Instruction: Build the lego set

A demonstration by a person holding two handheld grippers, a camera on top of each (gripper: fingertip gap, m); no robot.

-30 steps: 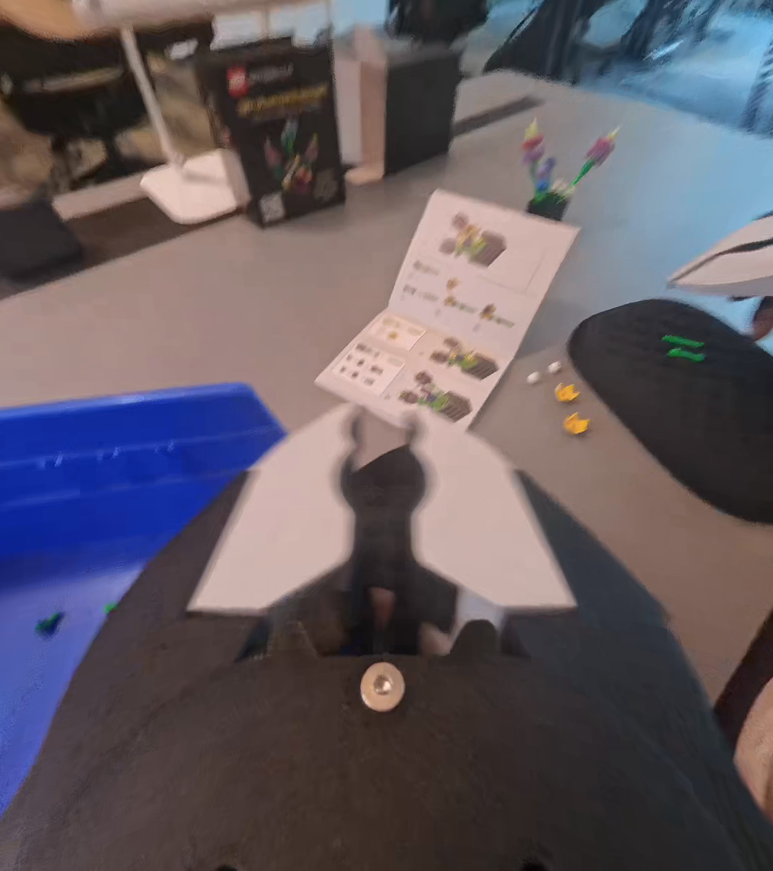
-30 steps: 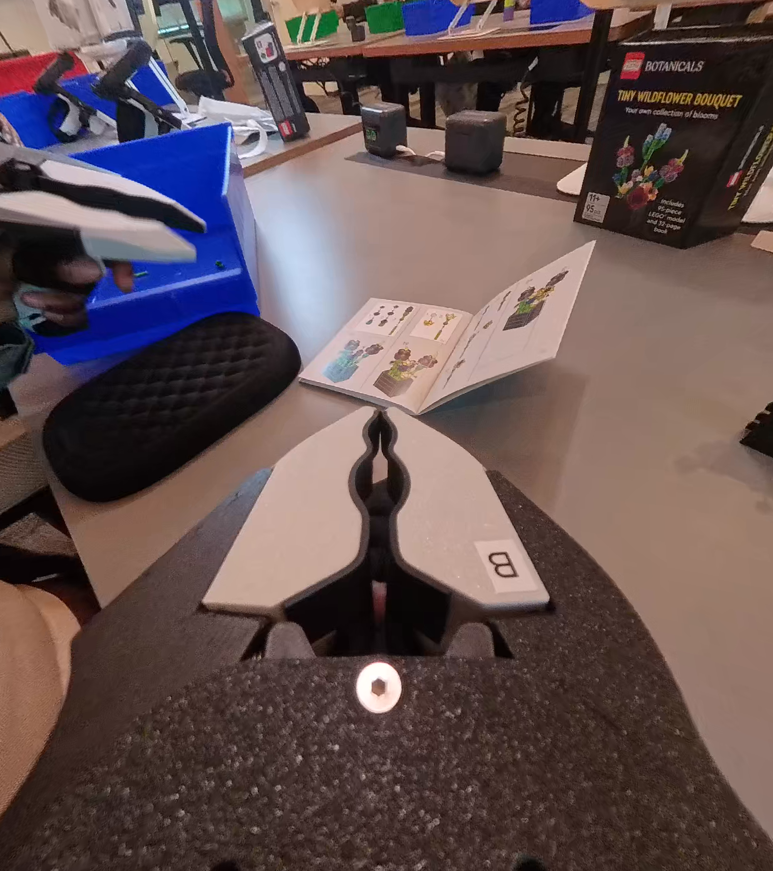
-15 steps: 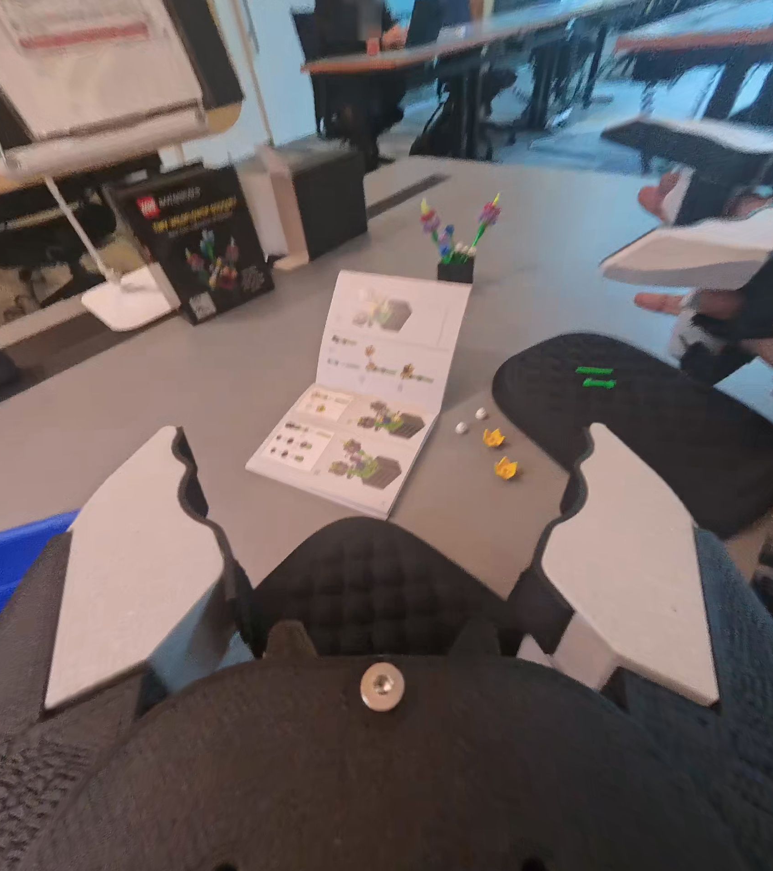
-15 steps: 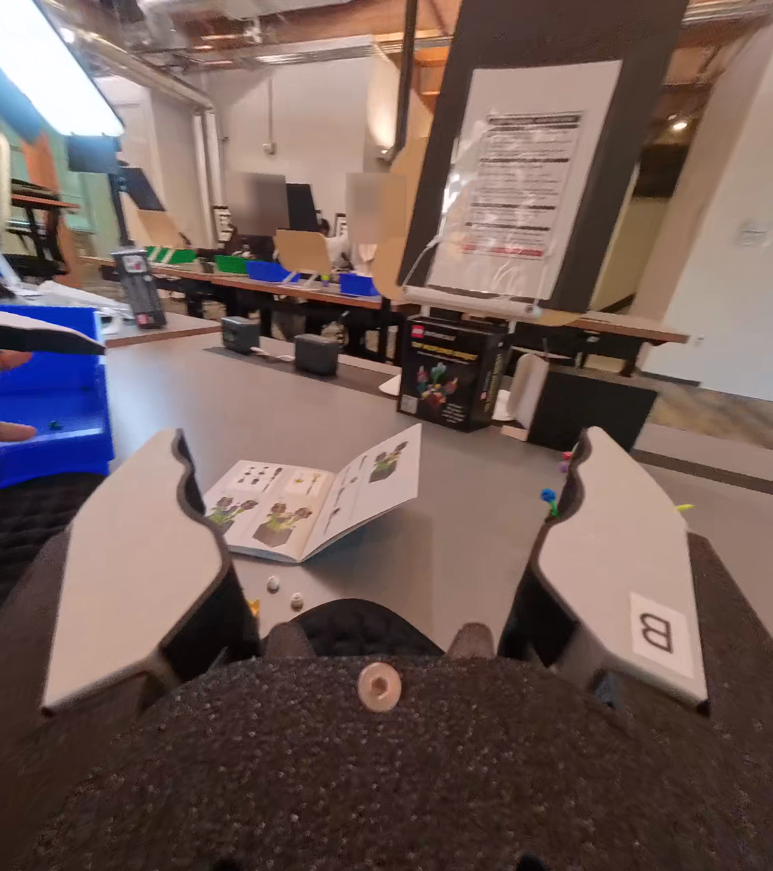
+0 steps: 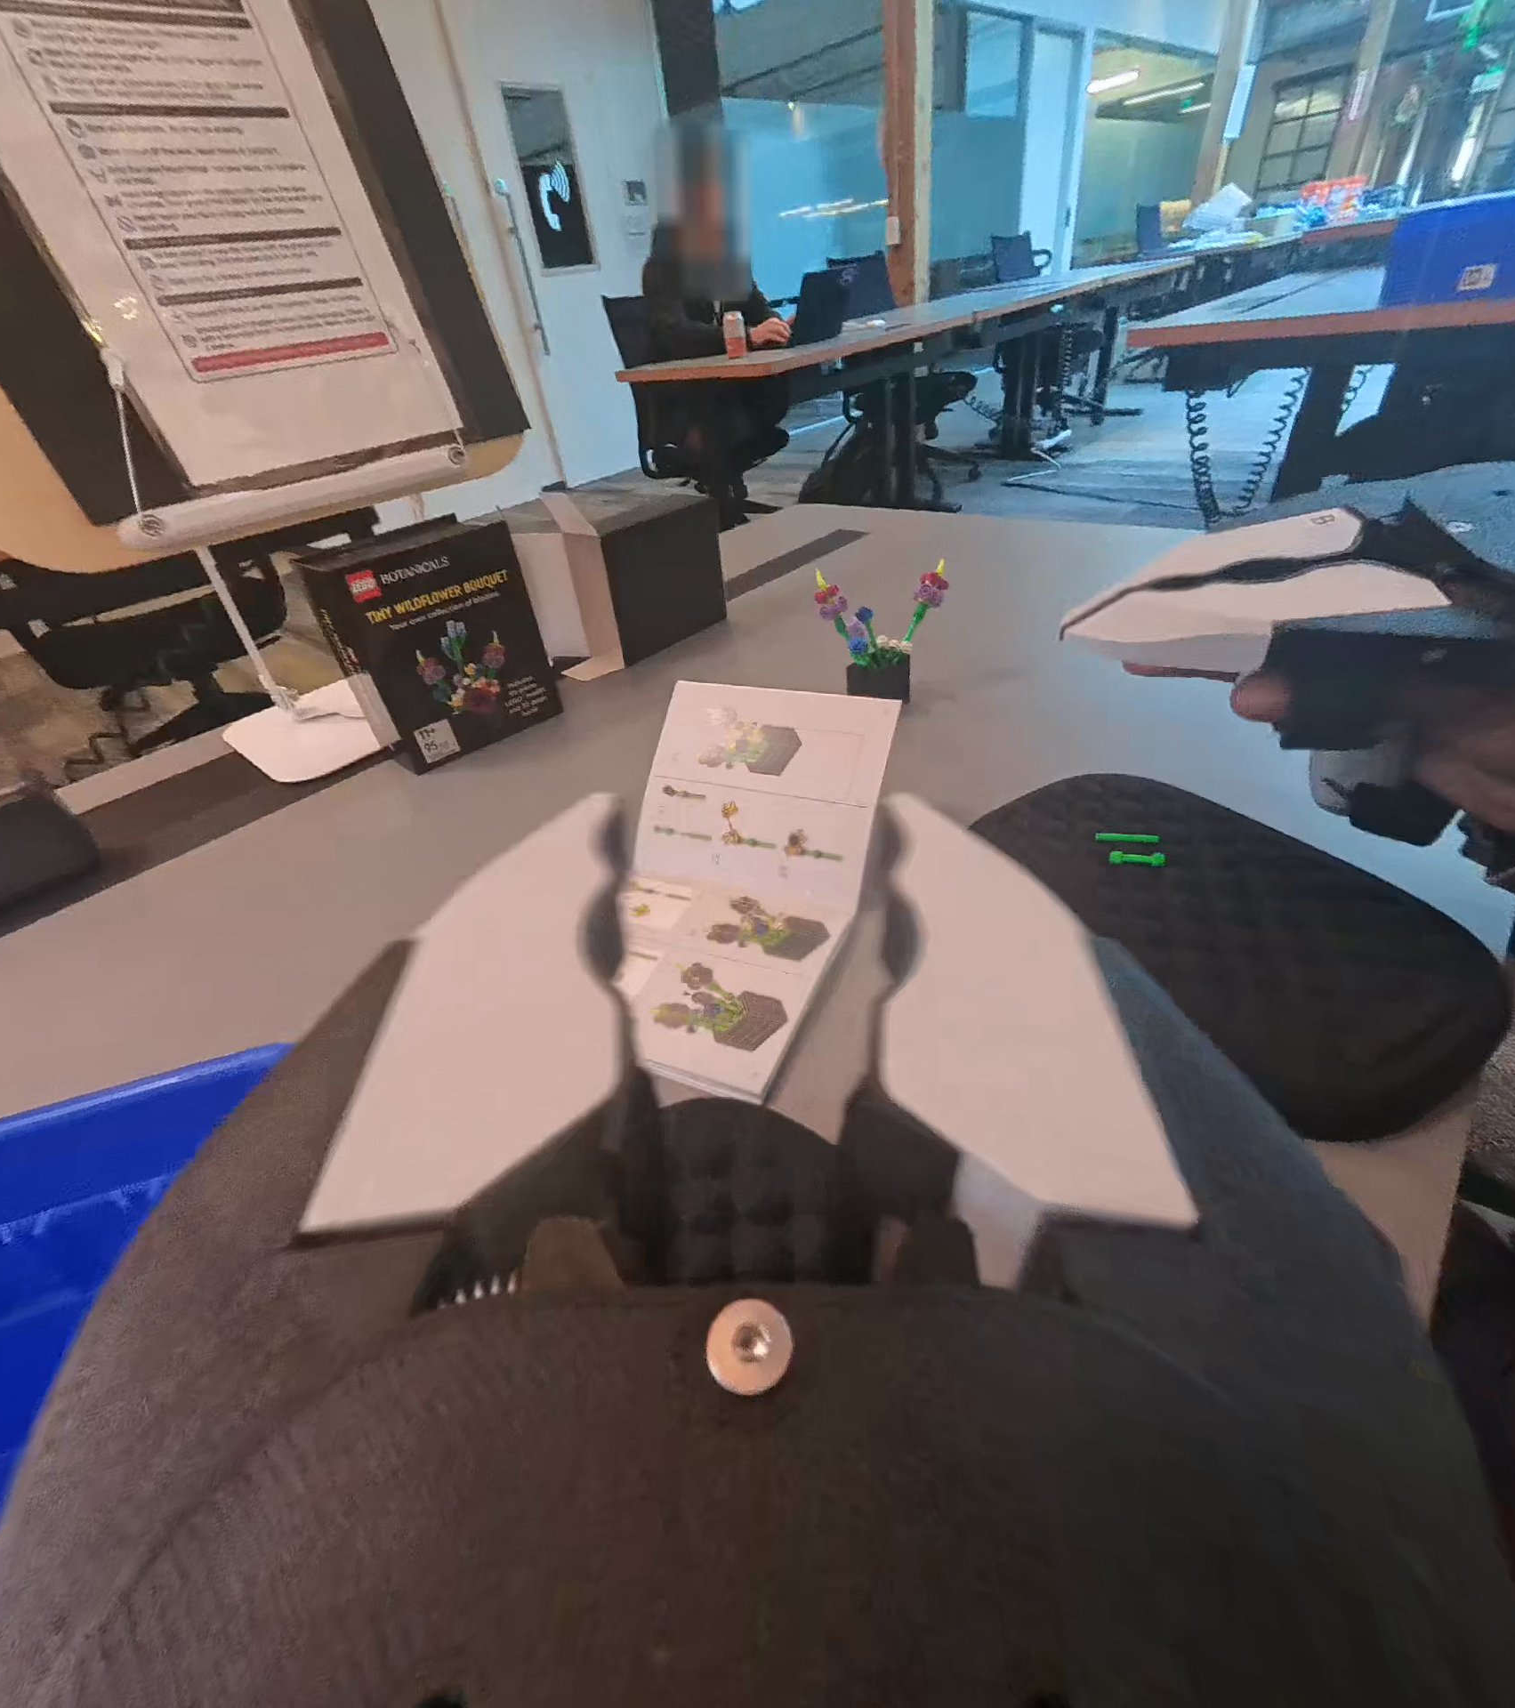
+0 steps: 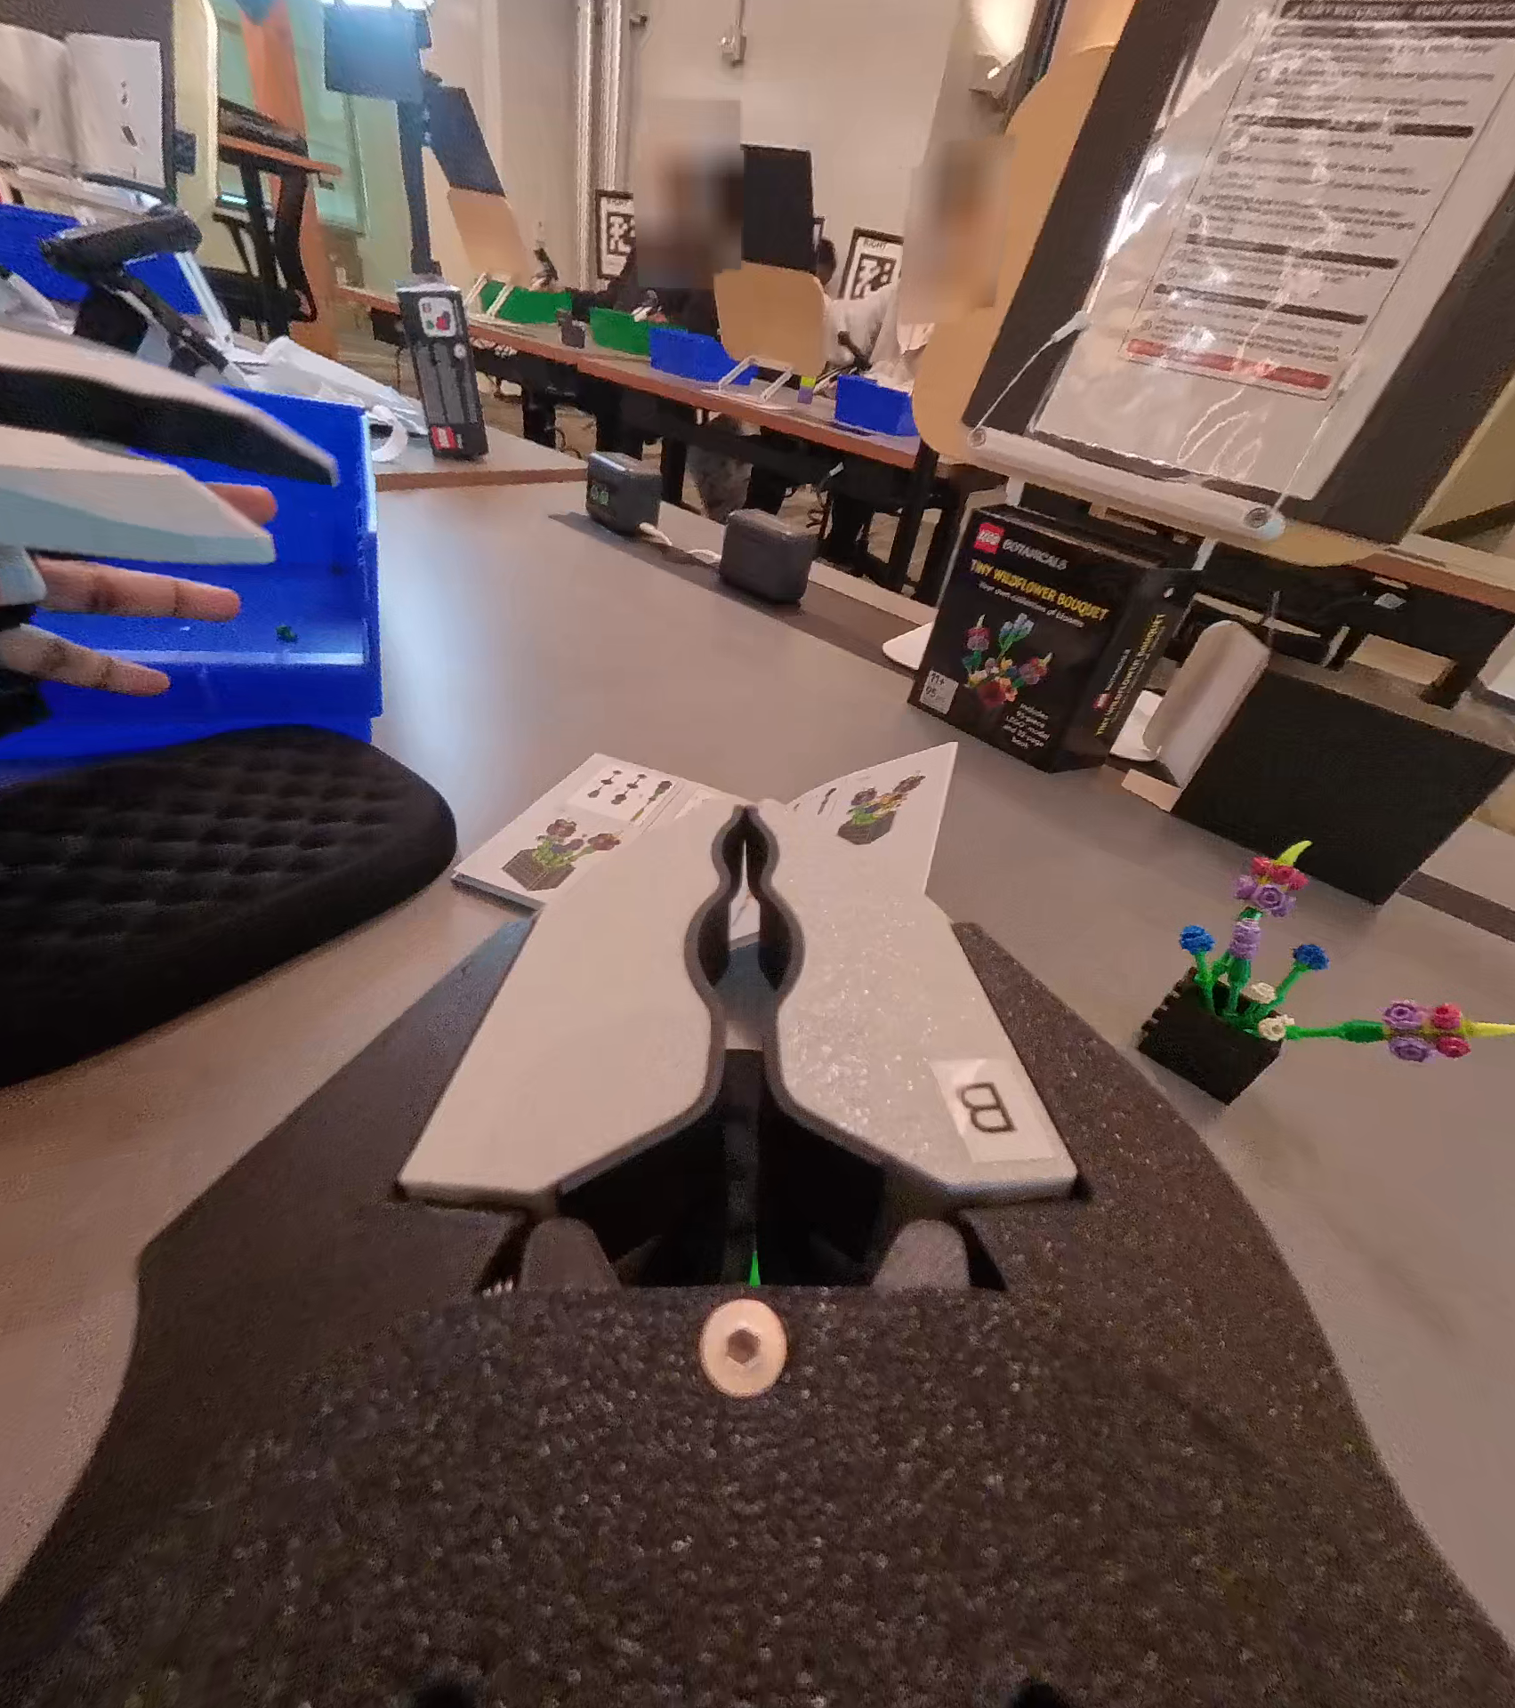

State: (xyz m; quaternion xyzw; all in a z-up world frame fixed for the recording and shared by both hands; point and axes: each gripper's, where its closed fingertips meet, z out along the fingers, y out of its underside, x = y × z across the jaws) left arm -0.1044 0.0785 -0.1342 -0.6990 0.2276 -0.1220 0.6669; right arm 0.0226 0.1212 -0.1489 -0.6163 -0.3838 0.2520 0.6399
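Note:
The open instruction booklet (image 5: 763,887) lies on the grey table (image 5: 180,906), also in the right wrist view (image 6: 605,832). Behind it stands a small black pot of lego flowers (image 5: 878,638), to the right in the right wrist view (image 6: 1234,998). Two green stem pieces (image 5: 1128,847) lie on a black pad (image 5: 1243,970). My left gripper (image 5: 749,832) is partly open, empty and blurred, held above the booklet's near edge. My right gripper (image 6: 749,813) is shut with nothing visible at its tips, and shows in the left wrist view (image 5: 1243,601) above the pad.
The black set box (image 5: 448,647) stands at the back, also in the right wrist view (image 6: 1049,638). A blue bin (image 5: 42,1248) is at my left (image 6: 300,573), beside a second black pad (image 6: 134,887). A sign stand (image 5: 291,730) is behind the box. Tip to tip, the grippers are about 15 centimetres apart.
Both grippers were shut a second ago and wide open half a second ago. Now the left has narrowed to partly open and the right has shut again.

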